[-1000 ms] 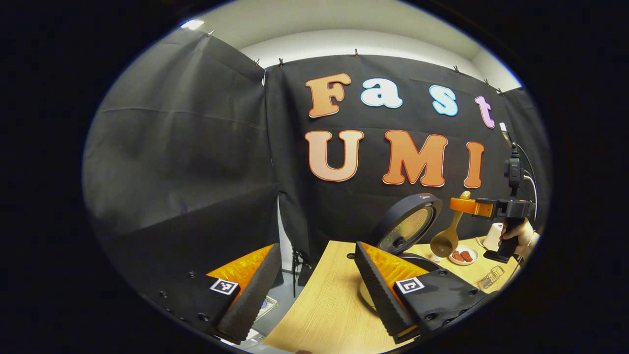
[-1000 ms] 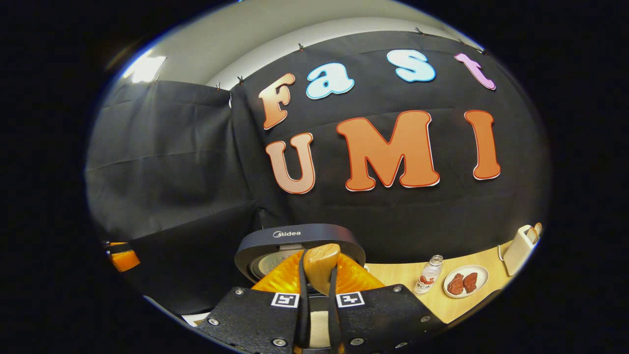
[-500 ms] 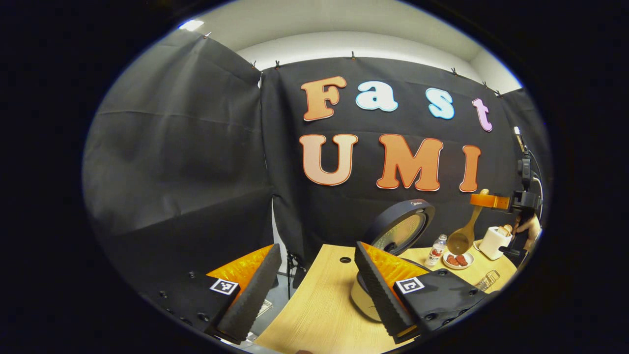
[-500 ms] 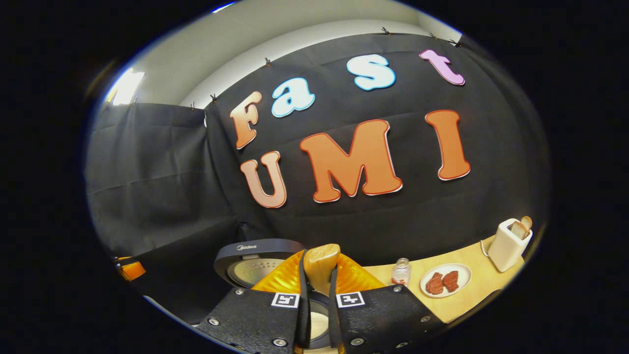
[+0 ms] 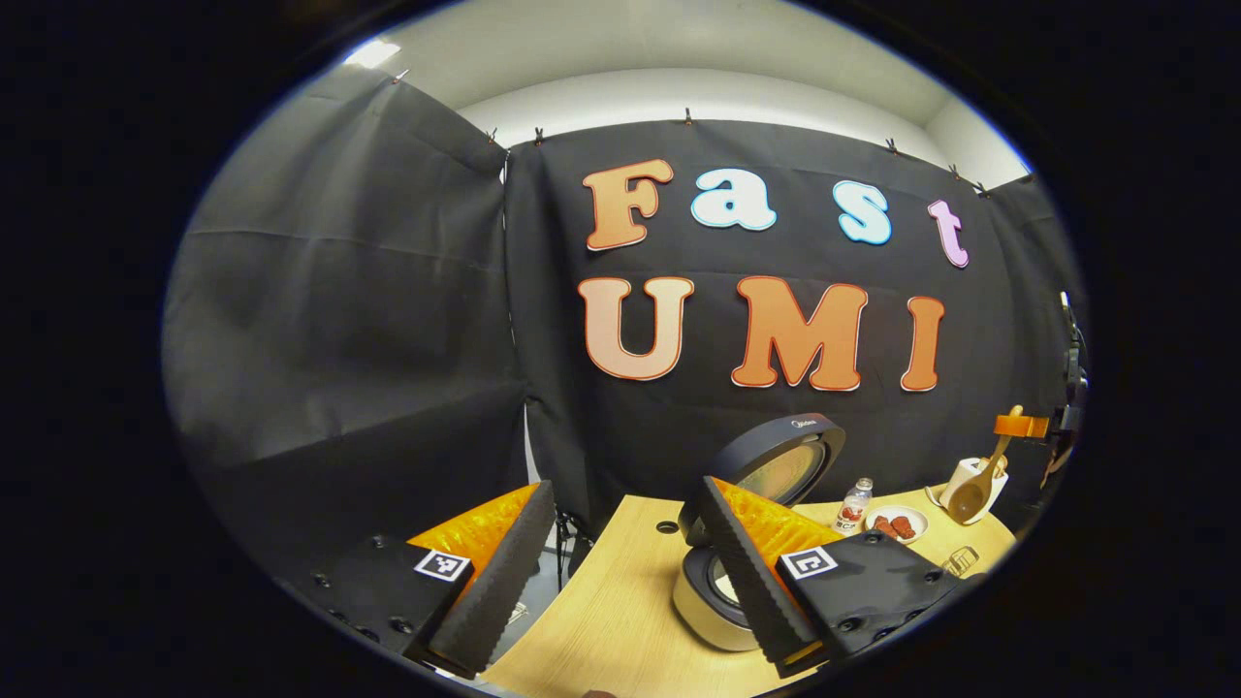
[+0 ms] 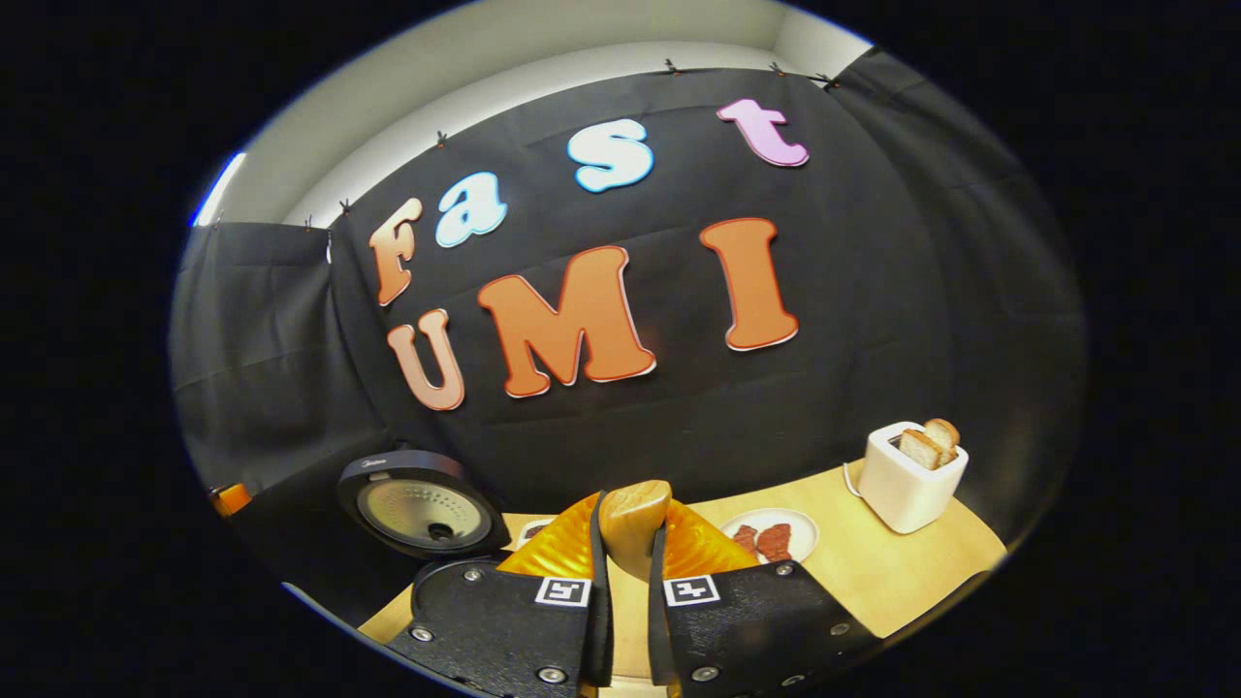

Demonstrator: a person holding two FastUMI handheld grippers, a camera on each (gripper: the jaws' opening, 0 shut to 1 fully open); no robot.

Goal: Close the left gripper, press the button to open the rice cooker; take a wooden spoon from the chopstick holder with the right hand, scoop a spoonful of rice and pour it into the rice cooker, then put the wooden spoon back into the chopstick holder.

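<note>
The rice cooker (image 5: 700, 609) stands on the wooden table with its round lid (image 5: 776, 463) raised. My left gripper (image 5: 625, 504) is open and holds nothing; its right finger (image 5: 747, 572) overlaps the cooker's body. Far right in the left gripper view, the right gripper (image 5: 1010, 425) holds the wooden spoon (image 5: 971, 492), bowl hanging down near the toaster. In the right gripper view, my right gripper (image 6: 630, 514) is shut on the wooden spoon's handle (image 6: 635, 535); the bowl is hidden below. The cooker's open lid (image 6: 422, 509) sits to the left.
A white toaster (image 6: 906, 475) with bread stands at the right of the table (image 6: 873, 572). A plate with meat pieces (image 6: 776, 538) lies mid-table. A small bottle (image 5: 853, 504) and a clear glass (image 5: 955, 559) are right of the cooker.
My right gripper has carried the spoon to the right, away from above the cooker and toward the toaster. The left gripper stays open and has drifted back slightly.
</note>
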